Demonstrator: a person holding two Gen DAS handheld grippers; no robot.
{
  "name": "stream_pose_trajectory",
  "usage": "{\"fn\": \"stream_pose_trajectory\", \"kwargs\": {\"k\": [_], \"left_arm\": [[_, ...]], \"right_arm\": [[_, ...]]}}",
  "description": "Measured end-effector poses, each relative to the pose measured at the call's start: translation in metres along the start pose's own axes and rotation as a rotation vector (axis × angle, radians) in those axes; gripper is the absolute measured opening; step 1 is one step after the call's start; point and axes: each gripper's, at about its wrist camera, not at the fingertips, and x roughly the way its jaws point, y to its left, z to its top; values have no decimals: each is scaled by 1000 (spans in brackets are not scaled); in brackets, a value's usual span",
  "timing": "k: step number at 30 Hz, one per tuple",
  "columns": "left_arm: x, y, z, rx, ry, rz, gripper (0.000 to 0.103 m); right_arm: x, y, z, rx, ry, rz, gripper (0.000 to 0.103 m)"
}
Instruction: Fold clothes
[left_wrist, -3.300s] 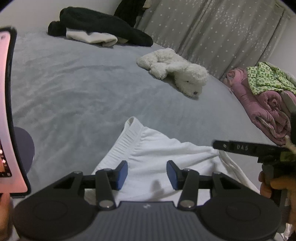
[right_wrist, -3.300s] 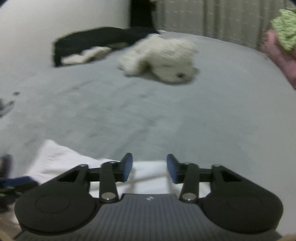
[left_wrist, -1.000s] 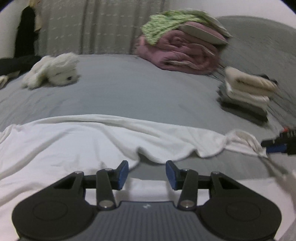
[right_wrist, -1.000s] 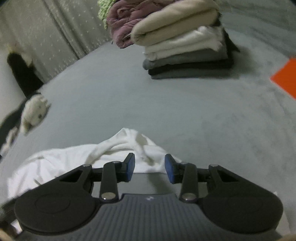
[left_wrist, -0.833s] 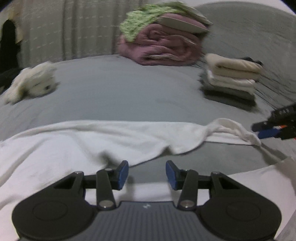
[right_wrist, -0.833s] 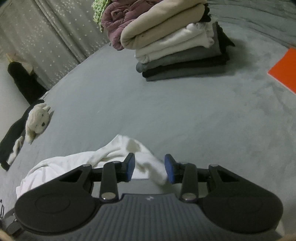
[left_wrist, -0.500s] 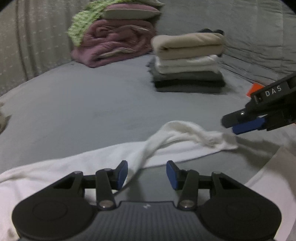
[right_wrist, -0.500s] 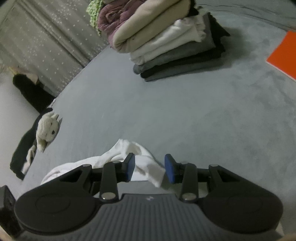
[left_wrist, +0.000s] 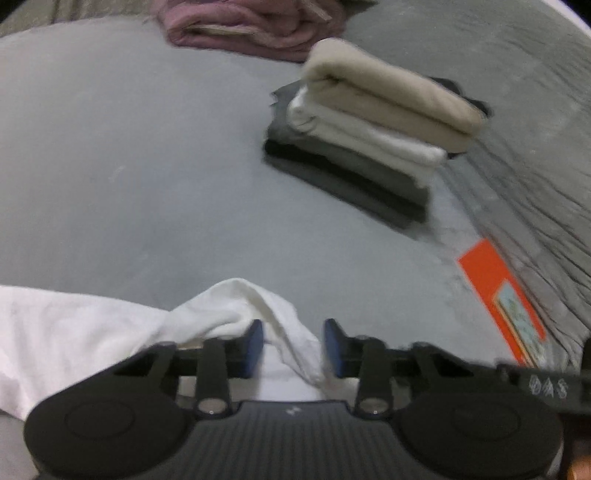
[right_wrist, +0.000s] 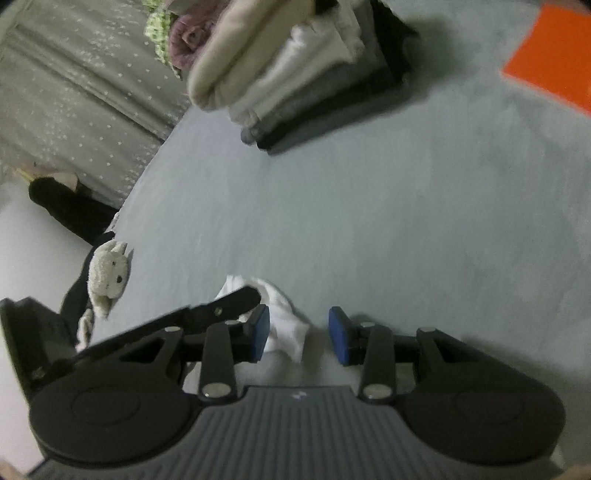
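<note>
A grey bed cover fills most of both views, with a pale grey curtain dotted with small white stars in the upper left of the right wrist view. In the upper centre of the left wrist view stands a neat stack of folded clothes, beige on top, then white, grey and black; behind it at the top edge lies a rolled mauve blanket. A flat orange card with a small pale picture label lies at the right; its print is too blurred to read. A white plush toy lies at the left of the right wrist view.

The white cloth garment spreads from the lower left of the left wrist view, its bunched corner rising between the blue pads of the left hand-held gripper, whose jaws stand apart with the cloth loose between them. The right hand-held gripper is likewise spread, the same white corner lying just beside its left pad, not pinched. At the lower right of the left wrist view a black bar reads "DAS".
</note>
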Motion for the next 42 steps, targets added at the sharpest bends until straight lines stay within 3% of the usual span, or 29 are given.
{"fn": "stream_pose_trajectory", "kwargs": {"k": [1, 8, 15, 21, 28, 32, 36, 42], "left_arm": [[4, 0, 2, -23, 6, 9, 4], [-16, -2, 13, -172, -72, -8, 3], [-51, -21, 30, -238, -187, -38, 3], [-59, -35, 43, -248, -222, -30, 3], [-57, -45, 48, -289, -235, -23, 3], [-56, -45, 47, -316, -229, -36, 3], [-51, -40, 41, -384, -202, -71, 3], [-54, -35, 28, -457, -209, -99, 3]], "right_arm": [[2, -3, 0, 31, 11, 13, 40], [-1, -23, -1, 263, 5, 115, 40], [-12, -24, -4, 326, -29, 153, 41], [-9, -13, -6, 332, -7, 218, 41], [13, -23, -11, 591, 15, 512, 41], [17, -36, -13, 761, -14, 634, 41], [12, -41, -8, 817, -63, 716, 41], [9, -47, -5, 851, -98, 700, 41]]}}
